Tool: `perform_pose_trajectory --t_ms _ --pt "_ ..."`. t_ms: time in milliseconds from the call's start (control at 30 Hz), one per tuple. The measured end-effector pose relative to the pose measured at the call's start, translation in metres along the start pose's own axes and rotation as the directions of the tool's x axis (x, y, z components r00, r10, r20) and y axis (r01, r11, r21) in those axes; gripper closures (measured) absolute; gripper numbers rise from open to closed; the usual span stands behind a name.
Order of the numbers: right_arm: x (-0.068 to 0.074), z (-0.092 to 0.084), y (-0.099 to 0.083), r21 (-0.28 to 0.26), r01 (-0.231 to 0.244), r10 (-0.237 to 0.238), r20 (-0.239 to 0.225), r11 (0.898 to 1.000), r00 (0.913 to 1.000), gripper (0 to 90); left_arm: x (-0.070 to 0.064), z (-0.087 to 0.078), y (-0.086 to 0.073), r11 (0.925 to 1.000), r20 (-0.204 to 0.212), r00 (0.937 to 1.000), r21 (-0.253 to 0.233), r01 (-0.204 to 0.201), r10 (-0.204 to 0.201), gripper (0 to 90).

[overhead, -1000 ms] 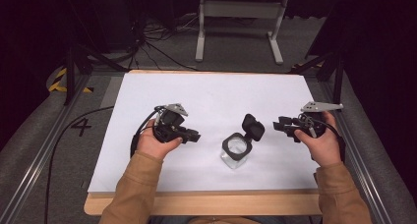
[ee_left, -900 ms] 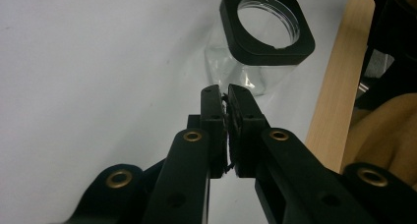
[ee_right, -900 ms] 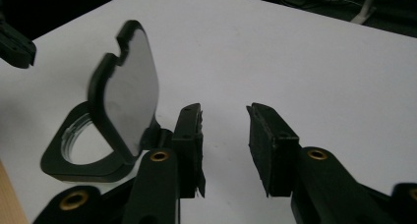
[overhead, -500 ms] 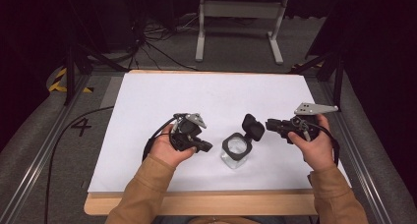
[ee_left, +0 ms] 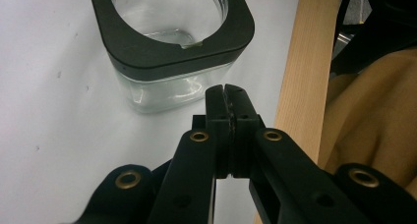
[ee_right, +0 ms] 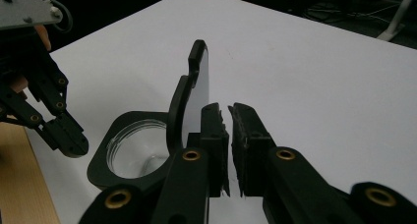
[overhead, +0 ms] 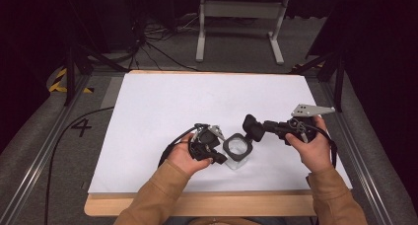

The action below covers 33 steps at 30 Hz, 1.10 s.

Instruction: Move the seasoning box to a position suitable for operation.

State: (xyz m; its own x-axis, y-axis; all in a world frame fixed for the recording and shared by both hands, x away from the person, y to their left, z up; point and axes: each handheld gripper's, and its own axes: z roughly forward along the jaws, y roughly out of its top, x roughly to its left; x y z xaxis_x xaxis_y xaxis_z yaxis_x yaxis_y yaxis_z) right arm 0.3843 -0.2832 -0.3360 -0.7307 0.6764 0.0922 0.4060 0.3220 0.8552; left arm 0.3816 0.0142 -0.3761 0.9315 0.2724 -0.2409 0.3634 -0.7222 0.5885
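A clear glass jar (overhead: 236,149) with a black square rim (ee_left: 147,57) stands on the white sheet near the table's front. Its black hinged lid (overhead: 253,128) stands raised at the jar's right side; in the right gripper view the lid (ee_right: 189,94) rises just left of my jaws. My right gripper (overhead: 266,126) points left at the lid, its jaws nearly together with only a thin slit and nothing between them (ee_right: 229,111). My left gripper (overhead: 219,158) is shut, its tip (ee_left: 227,89) close to the jar's glass wall, at the jar's left.
The white sheet (overhead: 197,101) covers the wooden table, whose front edge (overhead: 207,205) lies just behind the jar. Metal rails run along both sides. A grey stand (overhead: 236,18) and cables (overhead: 148,47) are on the floor beyond the table.
My left gripper has travelled right across the sheet up to the jar. My right gripper has edged left up to the raised lid. The jar and lid stay put.
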Motion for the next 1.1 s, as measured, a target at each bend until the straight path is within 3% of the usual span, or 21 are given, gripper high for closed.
perform_pose_trajectory --t_ms 233,600,767,933,1100 --pt "0.004 0.002 0.001 0.007 0.007 -0.006 -0.009 1.0 0.9999 86.0 0.0 0.007 0.001 0.9999 -0.017 0.9998 -0.004 -0.009 0.009 89.8" --pt "0.008 0.002 0.002 0.009 0.025 -0.025 0.0 1.0 0.9997 87.4 0.0 0.01 0.002 0.9996 -0.028 0.9995 -0.025 0.014 -0.015 89.8" --pt "0.01 0.003 0.002 0.01 0.033 -0.033 0.006 0.999 0.9994 87.8 0.001 0.011 0.002 0.9995 -0.029 0.9996 -0.032 0.002 -0.003 89.8" --pt "0.015 0.006 0.003 0.02 0.041 -0.041 -0.02 0.999 0.999 87.8 0.002 0.011 0.002 0.9995 -0.019 0.9998 -0.03 0.004 -0.005 89.8" --pt "0.027 0.017 0.002 0.058 0.08 -0.077 -0.063 0.995 0.9951 87.6 0.002 0.011 0.002 0.9996 -0.021 0.9998 -0.028 0.0 -0.001 89.8"
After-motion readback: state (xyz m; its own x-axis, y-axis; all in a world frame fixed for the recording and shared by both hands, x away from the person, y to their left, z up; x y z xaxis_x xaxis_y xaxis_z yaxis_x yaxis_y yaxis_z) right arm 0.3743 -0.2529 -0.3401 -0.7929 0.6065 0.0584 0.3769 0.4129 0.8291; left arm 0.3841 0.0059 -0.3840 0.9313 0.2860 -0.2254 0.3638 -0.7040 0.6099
